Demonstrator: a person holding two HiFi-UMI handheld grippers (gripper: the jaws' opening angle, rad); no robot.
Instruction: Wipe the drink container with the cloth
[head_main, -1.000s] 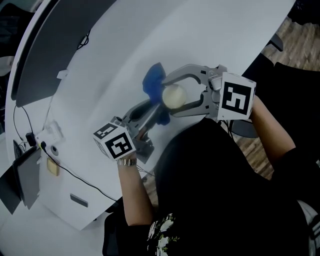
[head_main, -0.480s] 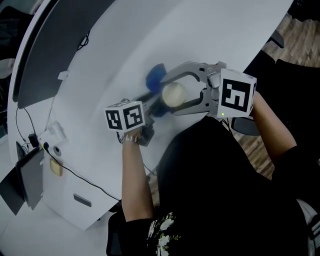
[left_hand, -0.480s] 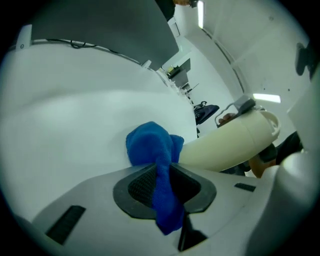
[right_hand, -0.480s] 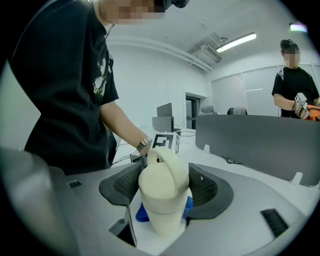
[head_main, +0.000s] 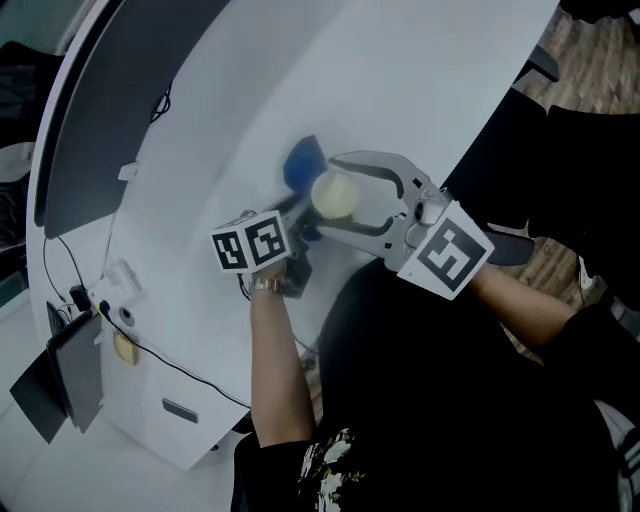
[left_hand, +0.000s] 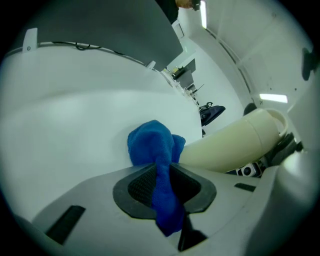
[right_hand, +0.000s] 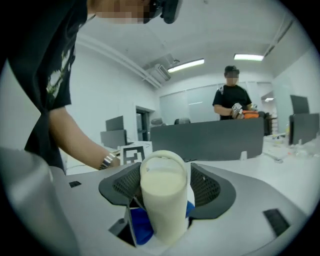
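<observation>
Left fingers: the left gripper (left_hand: 162, 172) is closed narrow on the blue cloth (left_hand: 152, 145). The fabric is pinched between the ribbed pads (left_hand: 141, 186), with a tail hanging behind them and a bunched wad standing out past the tips.
Right fingers: the right gripper (right_hand: 165, 182) is clamped on the cream drink container (right_hand: 162, 210). One ribbed pad (right_hand: 206, 186) sits on each side of its round body, roughly mid-length.
Contact: just ahead of the left tips, the wad touches one end of the container. From the right side, blue shows under the container, behind the pads.
Container, handling: likely rigid, with a smooth wall. The weight is unknown because the contents are not visible. A round body held on two pads could pivot under a sideways rub, so the mid-body grip looks the sound one.
Cloth, handling: soft, limp and light. It probably drags on the wall rather than sliding, so a deep pinch like this one suits it, with enough wad left free to wrap the curve.
Below the tips: the white table (head_main: 400, 90). Whether the container rests on it cannot be told.
Beyond the right tips: a grey partition (right_hand: 210, 137), with a person (right_hand: 232, 100) standing well behind it.
</observation>
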